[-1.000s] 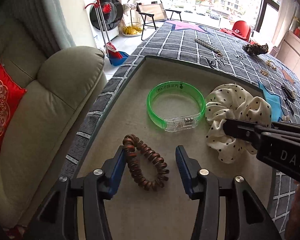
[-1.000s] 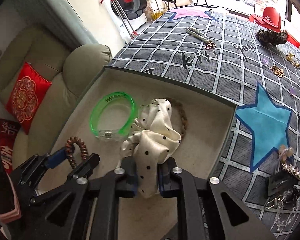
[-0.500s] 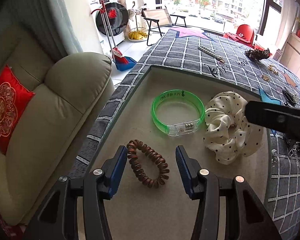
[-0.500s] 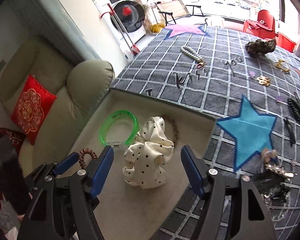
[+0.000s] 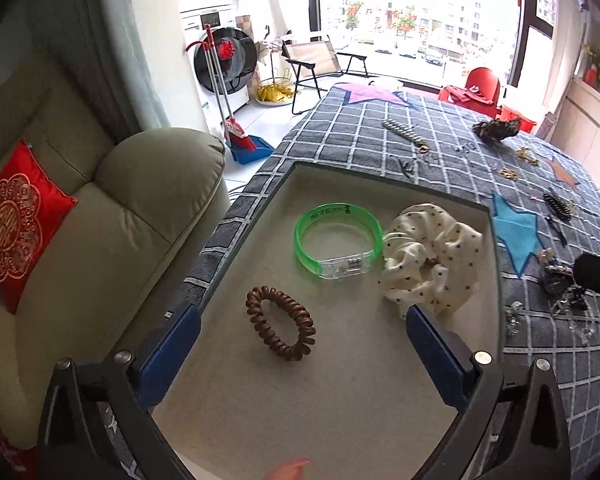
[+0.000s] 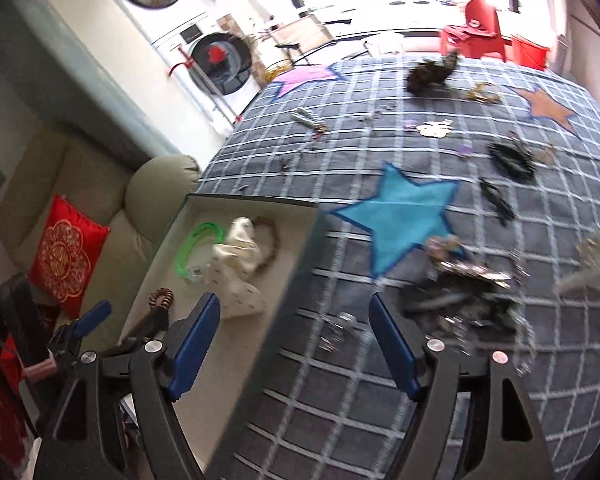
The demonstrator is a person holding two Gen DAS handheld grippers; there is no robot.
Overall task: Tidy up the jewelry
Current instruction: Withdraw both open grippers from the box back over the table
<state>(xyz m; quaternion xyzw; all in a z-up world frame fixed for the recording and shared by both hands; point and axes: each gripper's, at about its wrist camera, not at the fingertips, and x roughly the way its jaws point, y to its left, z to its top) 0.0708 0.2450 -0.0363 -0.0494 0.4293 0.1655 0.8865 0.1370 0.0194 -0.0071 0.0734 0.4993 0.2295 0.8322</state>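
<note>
Both grippers let go since earlier frame: spiral hair tie (image 5: 281, 323) and polka-dot scrunchie (image 5: 431, 255) now lie free in tray (image 5: 284, 408). Left gripper (image 5: 302, 354) jaws opening, empty. Right gripper (image 6: 294, 344) jaws opening, empty, swung off tray; clip pile (image 6: 460, 300) just ahead-right of its fingertips, nearer right hand

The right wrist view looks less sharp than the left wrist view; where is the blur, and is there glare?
Right wrist view: motion blur smears the dark pile of clips and the checked blanket; window washed out. Left wrist view: sharp on the brown coil hair tie and green bracelet; bright window, fisheye bending at the edges.
</note>
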